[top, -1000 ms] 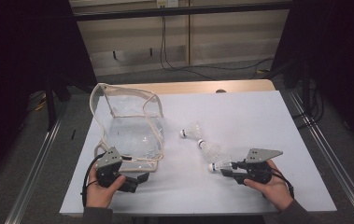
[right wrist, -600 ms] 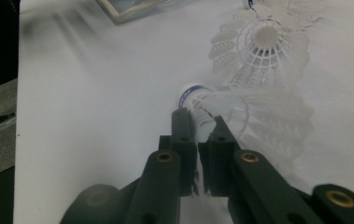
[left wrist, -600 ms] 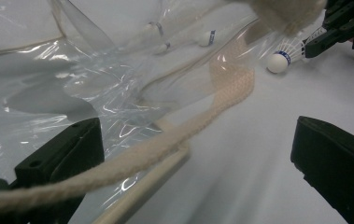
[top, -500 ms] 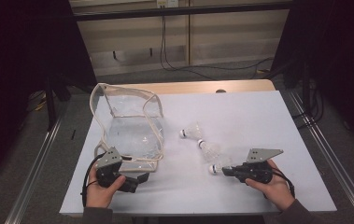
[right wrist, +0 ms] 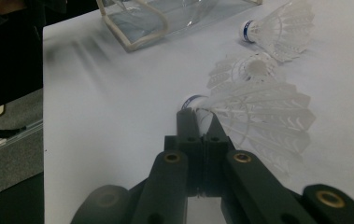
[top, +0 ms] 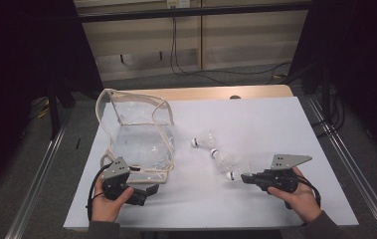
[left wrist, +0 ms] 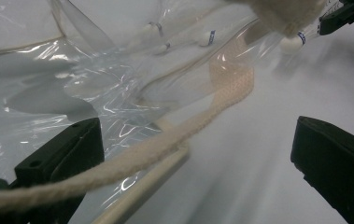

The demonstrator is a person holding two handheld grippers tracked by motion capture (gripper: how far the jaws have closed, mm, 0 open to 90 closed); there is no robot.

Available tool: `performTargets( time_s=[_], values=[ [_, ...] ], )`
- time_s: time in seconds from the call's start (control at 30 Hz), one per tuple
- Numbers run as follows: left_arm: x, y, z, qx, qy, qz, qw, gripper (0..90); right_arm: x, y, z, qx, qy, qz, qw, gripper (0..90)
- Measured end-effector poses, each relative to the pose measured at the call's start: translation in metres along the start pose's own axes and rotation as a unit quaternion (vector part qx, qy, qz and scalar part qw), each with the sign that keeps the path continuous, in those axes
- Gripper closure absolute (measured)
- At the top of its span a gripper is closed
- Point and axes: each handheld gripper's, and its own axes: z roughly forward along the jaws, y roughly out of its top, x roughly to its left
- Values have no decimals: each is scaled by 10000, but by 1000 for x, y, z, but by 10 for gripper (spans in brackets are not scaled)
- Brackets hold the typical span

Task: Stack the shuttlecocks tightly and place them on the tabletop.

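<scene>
Right gripper (right wrist: 198, 116), at the table's 5 o'clock: its jaws have just been closing and now pinch the skirt of the nearest shuttlecock (right wrist: 254, 112), close to its cork. Left gripper (top: 148, 191), at 7 o'clock: jaws wide, the clear bag's (top: 141, 134) cord handle (left wrist: 165, 144) lying across the gap between them. Two more shuttlecocks (top: 205, 141) lie beyond, toward the table's (top: 255, 114) centre, just at 3 o'clock of the bag.

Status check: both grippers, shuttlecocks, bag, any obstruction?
Right gripper shut on nearest shuttlecock. Left gripper open at clear bag, cord between jaws. Two shuttlecocks loose on table. Path clear.
</scene>
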Motion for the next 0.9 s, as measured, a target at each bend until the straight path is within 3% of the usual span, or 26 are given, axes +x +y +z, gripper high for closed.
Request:
performTargets(
  time_s=[0.5,0.9],
  values=[
    [0,0,0,-10,2,5,10000,27,-14,10,-17,-217,-198,97,9995,896],
    [0,0,0,7,-3,14,10000,27,-26,18,-20,-301,-318,111,9990,896]
  ],
)
